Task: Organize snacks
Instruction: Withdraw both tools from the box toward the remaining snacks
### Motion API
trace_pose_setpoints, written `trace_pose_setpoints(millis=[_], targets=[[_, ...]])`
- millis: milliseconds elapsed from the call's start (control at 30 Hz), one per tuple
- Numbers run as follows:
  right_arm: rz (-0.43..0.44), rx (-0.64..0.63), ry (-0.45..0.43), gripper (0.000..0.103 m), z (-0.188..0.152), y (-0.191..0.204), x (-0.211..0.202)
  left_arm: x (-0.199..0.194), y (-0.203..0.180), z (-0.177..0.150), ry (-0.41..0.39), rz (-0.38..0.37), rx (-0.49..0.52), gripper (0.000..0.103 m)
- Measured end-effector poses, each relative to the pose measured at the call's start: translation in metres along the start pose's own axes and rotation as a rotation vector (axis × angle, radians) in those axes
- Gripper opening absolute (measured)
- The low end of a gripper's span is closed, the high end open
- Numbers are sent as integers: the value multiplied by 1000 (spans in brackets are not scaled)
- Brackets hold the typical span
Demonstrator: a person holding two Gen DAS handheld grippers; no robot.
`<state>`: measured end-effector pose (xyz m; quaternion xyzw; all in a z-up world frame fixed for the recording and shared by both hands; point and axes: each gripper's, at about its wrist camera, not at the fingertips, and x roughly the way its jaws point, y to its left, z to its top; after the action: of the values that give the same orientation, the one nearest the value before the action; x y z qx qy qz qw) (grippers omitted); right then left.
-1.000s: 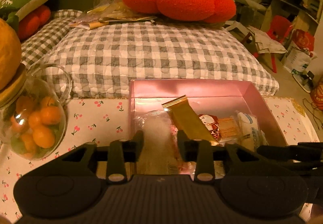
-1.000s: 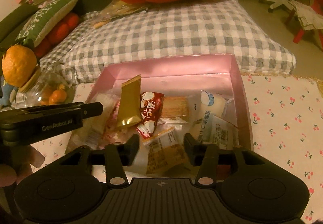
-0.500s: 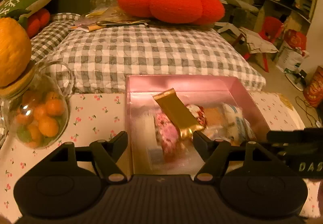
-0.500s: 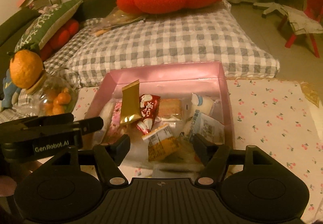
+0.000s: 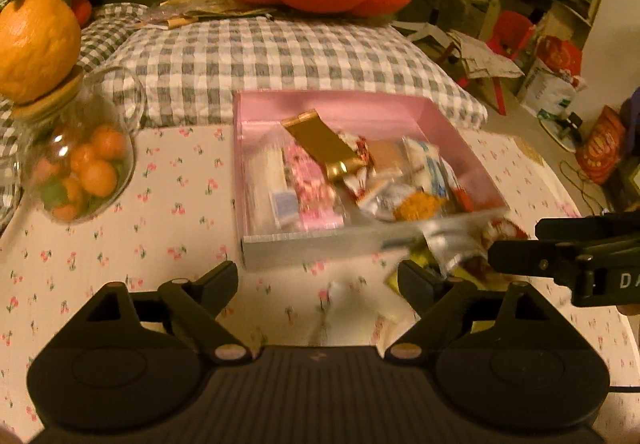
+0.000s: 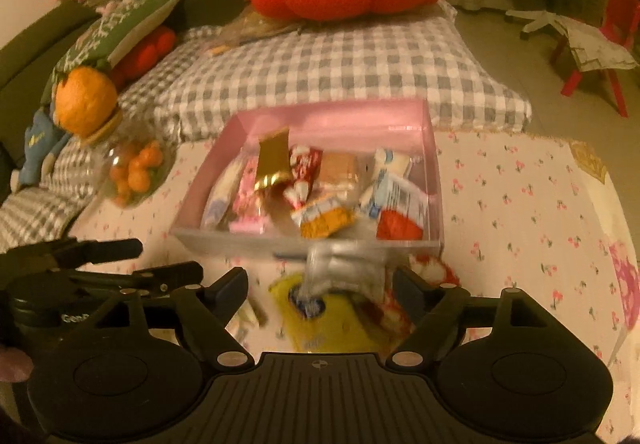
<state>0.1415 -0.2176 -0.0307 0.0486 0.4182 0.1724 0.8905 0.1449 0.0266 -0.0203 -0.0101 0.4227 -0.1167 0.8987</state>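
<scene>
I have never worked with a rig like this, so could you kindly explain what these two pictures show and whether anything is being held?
There is no robot arm here: a person carries a two-finger gripper in each hand, and a fisheye camera on each looks forward along its fingers. One picture is from the left gripper, the other from the right gripper; the black shapes at the bottom are their own fingers. Each view also catches the other gripper at its edge. On the cherry-print tablecloth stands a pink box filled with wrapped snacks, such as a gold packet. A few blurred packets lie on the cloth in front of the box. A glass jar of small oranges stands left of it. Both grippers' jaws are opening, and neither holds anything.
</scene>
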Motion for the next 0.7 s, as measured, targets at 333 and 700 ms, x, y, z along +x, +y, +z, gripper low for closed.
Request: trace_pose_setpoints(millis=[333, 700], targets=[[-12, -47, 38, 83, -32, 3, -5, -8, 0, -32, 54, -2, 12, 92], [-40, -215, 56, 89, -58, 5, 4, 9, -3, -57, 99, 4, 80, 93]])
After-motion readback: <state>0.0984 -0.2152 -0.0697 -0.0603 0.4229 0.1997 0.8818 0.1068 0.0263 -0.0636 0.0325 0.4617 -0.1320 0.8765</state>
